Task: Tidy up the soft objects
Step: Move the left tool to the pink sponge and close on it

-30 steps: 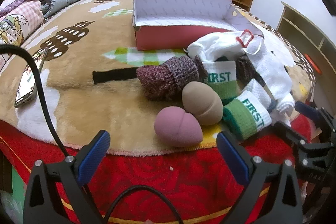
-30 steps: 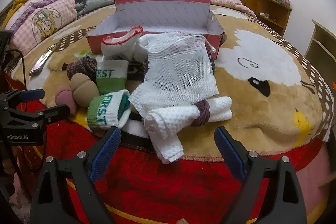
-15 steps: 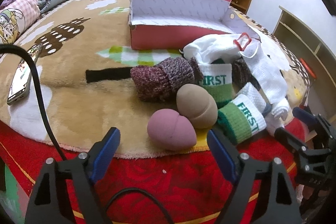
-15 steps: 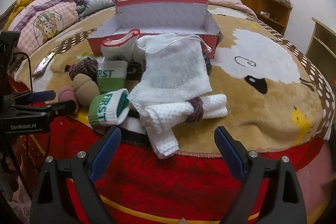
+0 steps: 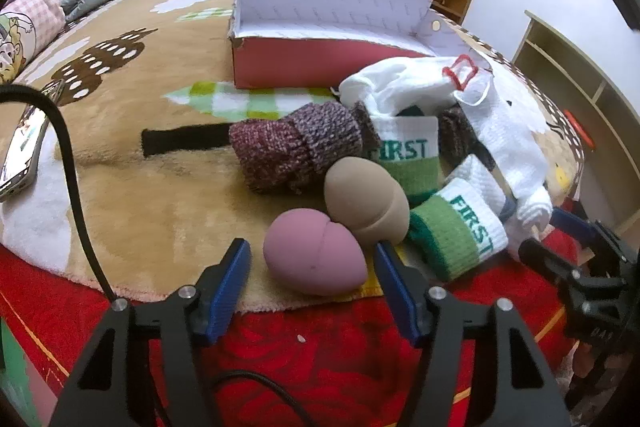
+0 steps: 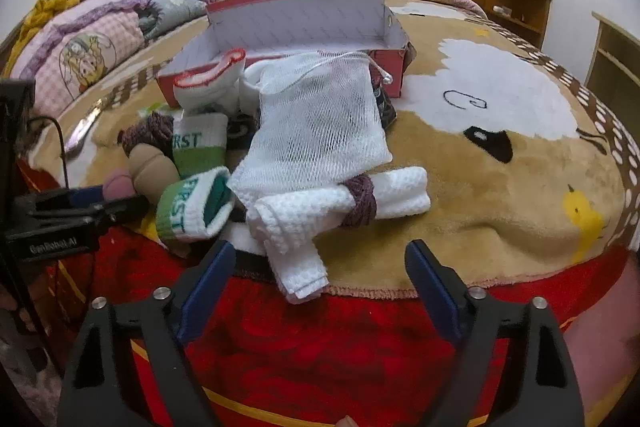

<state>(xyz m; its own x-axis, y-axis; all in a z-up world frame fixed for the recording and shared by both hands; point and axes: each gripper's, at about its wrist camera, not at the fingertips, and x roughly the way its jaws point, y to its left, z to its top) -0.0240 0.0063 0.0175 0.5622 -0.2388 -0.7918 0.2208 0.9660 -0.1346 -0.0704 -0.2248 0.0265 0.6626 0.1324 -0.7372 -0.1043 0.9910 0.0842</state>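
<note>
Right now the left hand-held gripper (image 5: 312, 267) straddles the pink sponge (image 5: 314, 257) at the blanket's near edge, jaws closing, pads not yet touching. Risk: the right pad sits against the tan sponge (image 5: 366, 201) at 1 o'clock, so it may pinch both or nudge the pink one off the bed. The pink box (image 5: 320, 39) waits open at 12 o'clock. Left points steeply down at the sponge. The right hand-held gripper (image 6: 320, 259) is nearly fully open, beginning to close, holding nothing, angled down at the rolled white towel (image 6: 340, 203); its loose end could slip.
</note>
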